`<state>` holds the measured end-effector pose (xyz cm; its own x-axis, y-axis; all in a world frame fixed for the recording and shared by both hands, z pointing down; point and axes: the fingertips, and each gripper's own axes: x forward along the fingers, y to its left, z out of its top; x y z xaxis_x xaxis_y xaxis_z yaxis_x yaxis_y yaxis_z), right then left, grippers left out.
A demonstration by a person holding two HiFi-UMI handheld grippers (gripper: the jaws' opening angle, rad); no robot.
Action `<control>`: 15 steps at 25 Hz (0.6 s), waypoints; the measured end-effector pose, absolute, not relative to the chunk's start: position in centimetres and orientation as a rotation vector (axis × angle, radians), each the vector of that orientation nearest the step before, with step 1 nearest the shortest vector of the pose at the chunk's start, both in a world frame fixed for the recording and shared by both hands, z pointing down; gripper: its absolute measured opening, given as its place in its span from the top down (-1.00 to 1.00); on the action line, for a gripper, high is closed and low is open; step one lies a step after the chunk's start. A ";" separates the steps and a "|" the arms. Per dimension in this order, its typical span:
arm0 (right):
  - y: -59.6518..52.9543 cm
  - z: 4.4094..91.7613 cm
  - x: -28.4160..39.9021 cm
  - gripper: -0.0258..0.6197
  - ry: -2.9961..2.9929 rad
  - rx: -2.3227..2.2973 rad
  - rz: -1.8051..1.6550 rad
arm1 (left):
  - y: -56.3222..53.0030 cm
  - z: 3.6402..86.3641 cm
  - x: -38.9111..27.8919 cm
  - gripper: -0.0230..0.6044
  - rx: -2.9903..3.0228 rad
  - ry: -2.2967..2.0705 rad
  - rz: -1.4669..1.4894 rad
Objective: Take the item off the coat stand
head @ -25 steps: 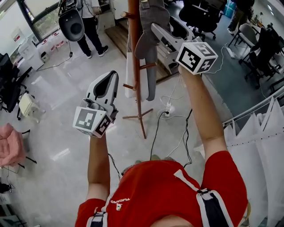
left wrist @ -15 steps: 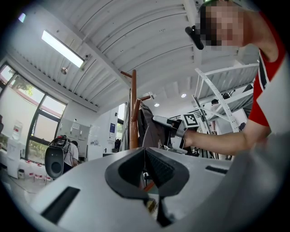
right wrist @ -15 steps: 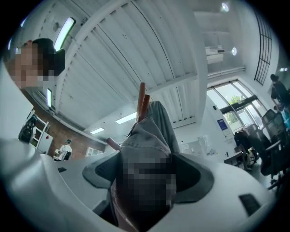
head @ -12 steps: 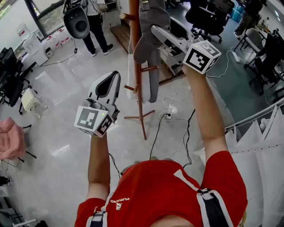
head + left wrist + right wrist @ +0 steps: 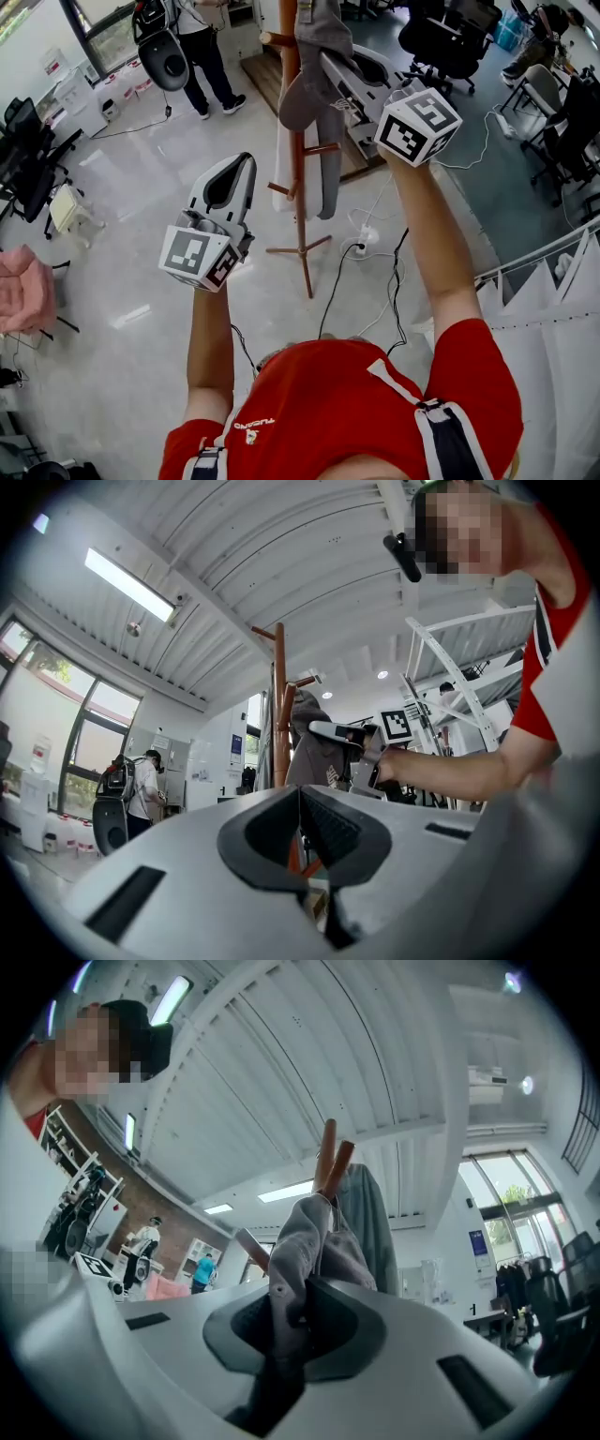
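**Inspector:** Since the right jaws have just been closing, what do they hold?

**Operator:** My right gripper (image 5: 328, 62) is now clamped on a fold of the soft grey fabric item (image 5: 314, 1232), which hangs near the top of the reddish-brown wooden coat stand (image 5: 300, 216). The cloth is pinched between both pads. I judge the grip made. Lifting the item clear of its peg is not yet done.

**Inspector:** And the other tool?

**Operator:** My left gripper (image 5: 246, 164) is held lower, apart from the stand, jaws together on nothing.

**Inspector:** How does the item lie?

**Operator:** Its long axis runs down beside the pole. The upper end is caught at the stand's top and the free end points toward the floor.
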<state>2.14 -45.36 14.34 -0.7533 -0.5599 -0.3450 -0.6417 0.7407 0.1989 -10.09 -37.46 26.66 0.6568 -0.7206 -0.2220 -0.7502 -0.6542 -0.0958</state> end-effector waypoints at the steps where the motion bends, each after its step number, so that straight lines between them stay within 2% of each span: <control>1: -45.1 14.1 2.3 0.75 2.667 -0.959 0.478 | -37.3 26.7 -10.0 0.89 -2.693 1.206 0.245; 15: -42.0 7.3 5.1 0.81 2.455 -1.100 0.702 | -36.7 25.2 -10.5 0.89 -2.690 1.156 0.258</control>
<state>5.11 -42.03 7.30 -0.6325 -0.5868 -0.5056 -0.7653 0.5739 0.2914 -10.53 -36.70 25.19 0.6785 -0.6950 -0.2380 -0.7302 -0.6734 -0.1152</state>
